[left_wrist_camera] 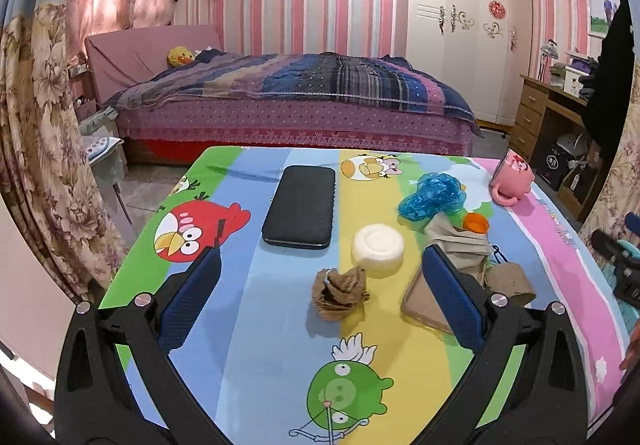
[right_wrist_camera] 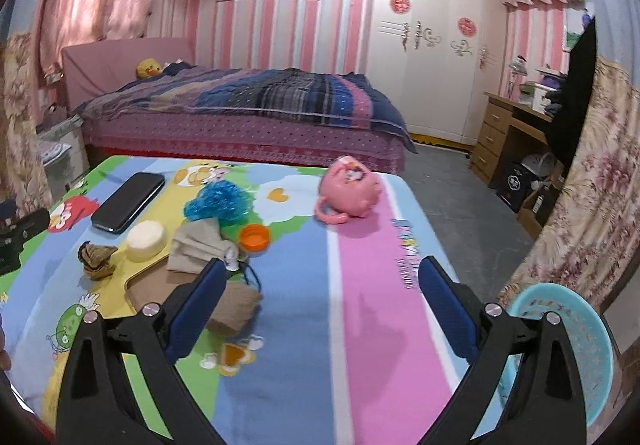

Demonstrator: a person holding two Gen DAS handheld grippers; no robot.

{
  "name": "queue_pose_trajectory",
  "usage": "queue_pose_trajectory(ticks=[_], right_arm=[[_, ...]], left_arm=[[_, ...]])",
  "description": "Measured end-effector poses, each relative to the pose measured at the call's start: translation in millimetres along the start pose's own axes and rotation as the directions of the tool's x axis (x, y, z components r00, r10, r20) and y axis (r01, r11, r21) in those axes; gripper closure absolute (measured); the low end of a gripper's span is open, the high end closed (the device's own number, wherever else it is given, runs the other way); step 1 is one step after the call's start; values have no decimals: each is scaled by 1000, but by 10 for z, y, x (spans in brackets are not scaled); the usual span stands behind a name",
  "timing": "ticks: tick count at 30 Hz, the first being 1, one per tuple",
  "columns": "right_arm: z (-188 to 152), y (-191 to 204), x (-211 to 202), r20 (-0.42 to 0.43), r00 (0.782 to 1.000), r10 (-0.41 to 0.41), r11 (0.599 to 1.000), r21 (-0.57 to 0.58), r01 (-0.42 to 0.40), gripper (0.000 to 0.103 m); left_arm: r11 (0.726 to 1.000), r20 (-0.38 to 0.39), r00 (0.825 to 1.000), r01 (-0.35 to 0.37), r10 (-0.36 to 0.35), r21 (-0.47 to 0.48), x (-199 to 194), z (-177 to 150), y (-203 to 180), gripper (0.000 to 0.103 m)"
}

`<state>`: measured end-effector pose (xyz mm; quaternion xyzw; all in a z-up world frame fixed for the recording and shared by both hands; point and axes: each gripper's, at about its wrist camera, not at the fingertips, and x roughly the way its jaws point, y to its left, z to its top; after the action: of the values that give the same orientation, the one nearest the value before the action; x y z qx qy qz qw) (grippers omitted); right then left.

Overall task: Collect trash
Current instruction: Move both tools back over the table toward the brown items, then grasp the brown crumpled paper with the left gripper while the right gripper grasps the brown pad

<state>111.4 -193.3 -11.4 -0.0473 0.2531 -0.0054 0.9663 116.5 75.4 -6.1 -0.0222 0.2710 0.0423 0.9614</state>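
Left wrist view: left gripper (left_wrist_camera: 320,285) spread wide, empty, hovering over crumpled brown paper (left_wrist_camera: 339,293) on the surface (left_wrist_camera: 280,345); best lowered straight, paper centred. Right wrist view: right gripper (right_wrist_camera: 320,295) wide, empty; blue basin (right_wrist_camera: 568,349) just off the edge, likely the bin.

On the table (left_wrist_camera: 248,325) we count one black phone (left_wrist_camera: 300,205), one white round lid (left_wrist_camera: 378,249), one orange cap (left_wrist_camera: 475,223), one pink cup (left_wrist_camera: 512,177) lying on its side, and one blue crinkled wrapper (left_wrist_camera: 434,197). We see three brownish scraps: one crumpled paper wad (left_wrist_camera: 339,291), one beige folded cloth (left_wrist_camera: 456,245) and one cardboard piece (left_wrist_camera: 512,281). We find one flat tan card (left_wrist_camera: 424,303). Beside the table we count one teal basin (right_wrist_camera: 572,345).
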Motion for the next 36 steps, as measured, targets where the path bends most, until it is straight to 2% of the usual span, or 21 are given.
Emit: queue_pose_trajectory(ticks=[4,8,12,16,23,29,30,32,33,35,36], right_arm=[[-105,129,136,-15,1000,16,1000,-26,-16,8],[-111,183,206,-20,999,30,999,-15,-30,8],[-151,201,215,-2,999,34,999,-24,-34,8],[-225,204,287,-5,999,32,999,-23,-32,8],[-294,211,462,-35,998,57,998,2,-57,8],[-323,272,529,-59,997,54,998,-19,-56,8],[-327,272,539,-63,997,54,998,-17,-55,8],[-331,265,561,-72,996,53,999,-10,-53,8],[-333,262,561,-74,996,51,999,-9,-52,8],[-338,266,573,-81,996,48,999,-11,-49,8],[-340,275,580,-85,995,52,998,-15,-54,8]], left_arm=[[1000,-11,1000,-9,8,-22,72,-1,79,6],[1000,-16,999,-28,28,-1,138,-20,111,6],[999,-67,997,-49,50,13,310,-102,140,6],[999,-139,990,-24,27,22,528,-218,140,6],[996,-163,986,-1,15,89,710,-366,-63,6],[999,-238,971,43,-35,32,889,-368,-54,7],[999,-247,968,46,-39,23,906,-372,-46,9],[998,-258,965,56,-51,12,934,-377,-43,26],[998,-265,963,62,-56,13,947,-383,-54,31],[996,-278,957,86,-75,25,972,-394,-96,46],[995,-278,957,95,-82,34,969,-393,-126,50]])
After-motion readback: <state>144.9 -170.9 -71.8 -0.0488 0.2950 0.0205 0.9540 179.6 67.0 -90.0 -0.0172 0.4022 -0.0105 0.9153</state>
